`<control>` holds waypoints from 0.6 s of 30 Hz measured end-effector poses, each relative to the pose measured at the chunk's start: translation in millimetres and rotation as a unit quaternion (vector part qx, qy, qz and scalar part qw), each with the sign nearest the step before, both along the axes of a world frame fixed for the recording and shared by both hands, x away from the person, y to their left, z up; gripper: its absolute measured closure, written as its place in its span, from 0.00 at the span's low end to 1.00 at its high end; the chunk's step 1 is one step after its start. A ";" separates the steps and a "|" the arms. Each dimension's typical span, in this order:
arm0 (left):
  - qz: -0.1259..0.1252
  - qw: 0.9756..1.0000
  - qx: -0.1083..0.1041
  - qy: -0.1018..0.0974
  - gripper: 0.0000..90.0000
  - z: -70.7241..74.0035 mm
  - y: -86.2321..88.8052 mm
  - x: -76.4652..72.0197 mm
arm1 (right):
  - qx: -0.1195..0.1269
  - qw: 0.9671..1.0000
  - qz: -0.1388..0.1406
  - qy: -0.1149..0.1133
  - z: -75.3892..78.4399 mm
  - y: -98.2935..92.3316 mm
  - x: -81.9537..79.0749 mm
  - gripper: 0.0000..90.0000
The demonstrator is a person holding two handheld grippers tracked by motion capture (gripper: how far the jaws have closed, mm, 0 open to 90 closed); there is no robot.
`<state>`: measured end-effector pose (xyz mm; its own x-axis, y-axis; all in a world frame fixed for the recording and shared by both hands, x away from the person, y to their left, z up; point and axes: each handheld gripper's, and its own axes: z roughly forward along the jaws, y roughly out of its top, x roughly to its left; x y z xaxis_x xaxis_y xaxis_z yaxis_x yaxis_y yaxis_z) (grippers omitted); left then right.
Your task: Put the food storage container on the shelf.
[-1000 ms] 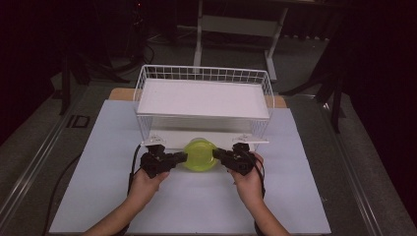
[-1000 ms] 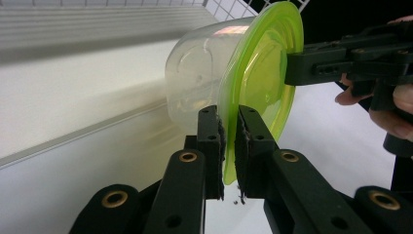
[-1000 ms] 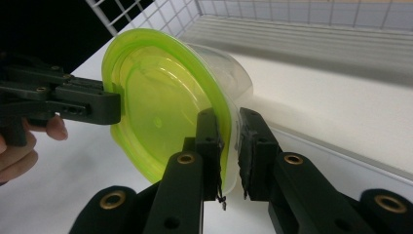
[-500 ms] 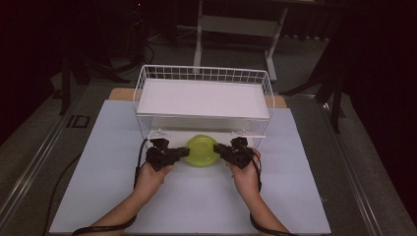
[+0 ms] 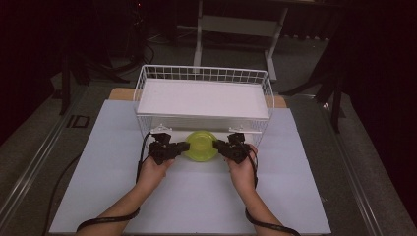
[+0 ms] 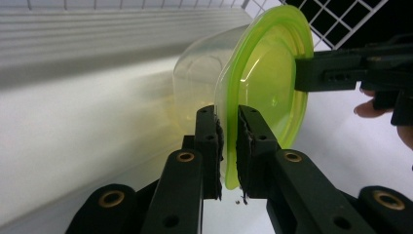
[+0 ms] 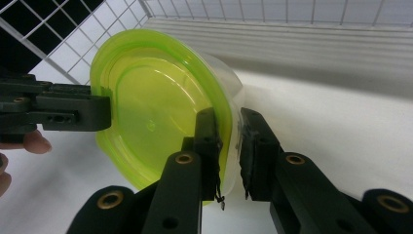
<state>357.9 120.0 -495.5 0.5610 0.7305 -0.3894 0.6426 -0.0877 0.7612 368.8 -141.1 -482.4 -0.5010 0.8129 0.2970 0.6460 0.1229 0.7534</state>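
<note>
A clear tub with a yellow-green lid (image 5: 200, 145) hangs on its side between my two grippers, right at the front of a white wire basket (image 5: 204, 72). My left gripper (image 5: 186, 146) is shut on the lid's rim at the left. My right gripper (image 5: 217, 144) is shut on the rim at the right. In the left gripper view the jaws (image 6: 228, 122) pinch the lid's (image 6: 263, 83) edge, with the right gripper (image 6: 341, 73) at the far side. In the right gripper view the jaws (image 7: 229, 124) clamp the lid (image 7: 151, 107) and tub rim, opposite the left gripper (image 7: 63, 114).
The wire basket holds a flat white panel (image 5: 201, 98) and stands at the back of the white table sheet (image 5: 196, 196). A metal stand (image 5: 236, 24) is behind the table in the dark. The basket's front wire wall is close to both grippers.
Both hands have carried the tub away from the person, up to the front of the wire basket. Both grips stay the same.
</note>
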 end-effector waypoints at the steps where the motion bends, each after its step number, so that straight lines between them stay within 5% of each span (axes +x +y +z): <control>1: 0.002 1.000 0.002 -0.003 0.90 0.4 -0.6 0.4 | -0.001 1.000 -0.002 0.000 0.3 0.3 0.5 0.88; 14: 0.041 0.999 -0.001 -0.001 0.85 -1.8 -2.8 11.2 | 0.015 0.999 -0.034 -0.024 1.5 3.4 8.6 0.76; 18: 0.045 0.999 -0.008 -0.004 0.82 -3.8 -2.7 13.9 | -0.002 0.999 -0.040 -0.032 0.2 4.0 13.5 0.75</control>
